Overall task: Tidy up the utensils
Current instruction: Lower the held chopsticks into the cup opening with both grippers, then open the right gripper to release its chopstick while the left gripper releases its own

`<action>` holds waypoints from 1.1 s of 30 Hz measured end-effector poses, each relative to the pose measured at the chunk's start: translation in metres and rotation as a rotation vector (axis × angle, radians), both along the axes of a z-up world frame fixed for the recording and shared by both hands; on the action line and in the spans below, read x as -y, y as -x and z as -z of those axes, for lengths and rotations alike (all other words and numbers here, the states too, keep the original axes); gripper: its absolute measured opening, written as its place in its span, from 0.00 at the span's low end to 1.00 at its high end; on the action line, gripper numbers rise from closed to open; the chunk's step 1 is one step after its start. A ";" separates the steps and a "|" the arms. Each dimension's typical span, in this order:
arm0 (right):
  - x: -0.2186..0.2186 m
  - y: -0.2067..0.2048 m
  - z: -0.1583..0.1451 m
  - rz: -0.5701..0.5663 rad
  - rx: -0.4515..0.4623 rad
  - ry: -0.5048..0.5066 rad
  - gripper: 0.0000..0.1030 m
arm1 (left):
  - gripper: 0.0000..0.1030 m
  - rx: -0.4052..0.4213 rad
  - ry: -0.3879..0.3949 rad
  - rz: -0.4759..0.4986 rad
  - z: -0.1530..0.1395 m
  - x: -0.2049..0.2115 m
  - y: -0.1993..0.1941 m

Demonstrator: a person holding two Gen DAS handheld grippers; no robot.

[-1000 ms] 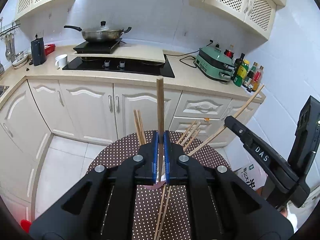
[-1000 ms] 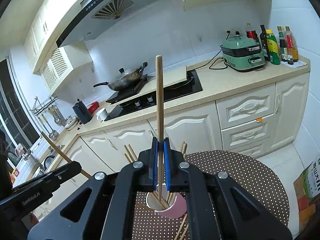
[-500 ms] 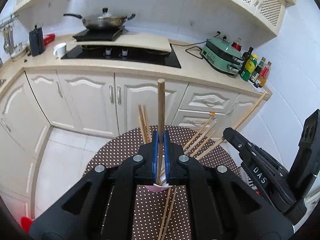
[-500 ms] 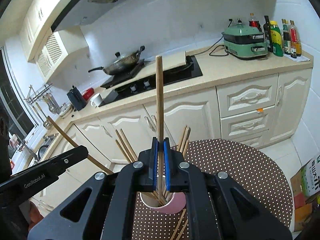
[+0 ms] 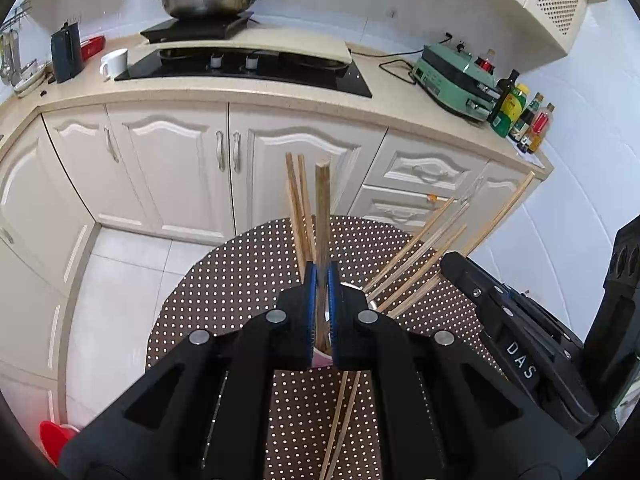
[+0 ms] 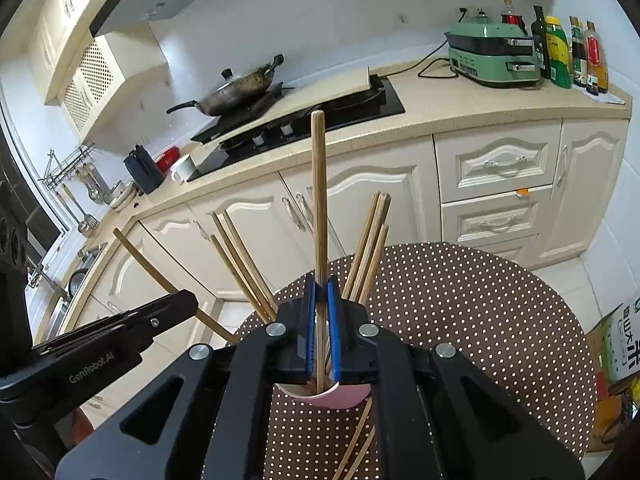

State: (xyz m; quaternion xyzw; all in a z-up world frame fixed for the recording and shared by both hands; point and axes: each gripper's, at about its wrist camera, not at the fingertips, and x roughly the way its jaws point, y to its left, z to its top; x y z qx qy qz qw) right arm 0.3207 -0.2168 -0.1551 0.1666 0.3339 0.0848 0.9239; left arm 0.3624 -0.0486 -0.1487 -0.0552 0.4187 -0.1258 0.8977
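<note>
Bamboo everywhere in this one. Left wrist view first: my left gripper [image 5: 320, 276] was pinching one chopstick [image 5: 322, 216], blue pads pressed flat on its sides, stick running up and away from the camera. Below the jaws sat the pink cup [image 5: 320, 360], mostly hidden by the gripper body, on the dotted table [image 5: 240, 280]. I judged the lower end of the stick was already over or inside the cup mouth, but couldn't confirm it. More chopsticks fanned out of the cup to the right [image 5: 420, 248] and two stood just left of mine [image 5: 298, 208]. Two loose ones still lay on the table [image 5: 344, 412] near the camera. The right gripper's body came in from the right edge, clamped on its own stick [image 5: 500, 216].

Right wrist view: right gripper [image 6: 321, 292] was also squeezed on a single chopstick [image 6: 319, 200], held near upright so it would drop in cleanly. Cup rim [image 6: 336, 396] showed directly under the jaws, sticks leaning left [image 6: 240, 260] and right [image 6: 370, 240] inside. The left gripper [image 6: 176, 308] entered from the left with its stick angled toward the cup.

My read: both sticks were staged for release into the cup; the loose pair remained.
</note>
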 end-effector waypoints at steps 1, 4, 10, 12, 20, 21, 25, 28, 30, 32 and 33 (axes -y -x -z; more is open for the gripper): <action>-0.001 -0.001 0.001 -0.001 -0.003 0.000 0.05 | 0.06 -0.006 0.000 -0.002 0.002 0.000 0.000; -0.003 -0.003 0.005 -0.004 -0.016 0.004 0.05 | 0.06 -0.025 0.003 -0.006 0.009 -0.001 -0.003; -0.006 -0.007 0.013 -0.012 -0.043 0.008 0.05 | 0.06 -0.054 0.003 -0.013 0.020 -0.002 -0.008; -0.008 -0.007 0.016 -0.016 -0.050 0.010 0.05 | 0.06 -0.062 0.004 -0.017 0.024 -0.003 -0.009; -0.013 -0.012 0.026 -0.032 -0.081 0.013 0.05 | 0.06 -0.106 0.028 -0.031 0.040 -0.007 -0.017; -0.014 -0.013 0.028 -0.034 -0.083 0.015 0.05 | 0.06 -0.110 0.030 -0.032 0.042 -0.007 -0.018; -0.015 -0.015 0.033 -0.036 -0.100 0.014 0.05 | 0.06 -0.116 0.034 -0.023 0.048 -0.008 -0.020; -0.015 -0.016 0.037 -0.039 -0.118 0.008 0.07 | 0.06 -0.134 0.052 -0.003 0.055 -0.008 -0.023; -0.015 -0.018 0.039 -0.039 -0.136 0.006 0.08 | 0.06 -0.145 0.078 0.011 0.061 -0.008 -0.023; -0.014 -0.017 0.041 -0.037 -0.141 -0.001 0.08 | 0.06 -0.132 0.093 0.014 0.061 -0.008 -0.021; -0.014 -0.017 0.041 -0.036 -0.145 -0.002 0.08 | 0.06 -0.122 0.094 0.017 0.061 -0.008 -0.020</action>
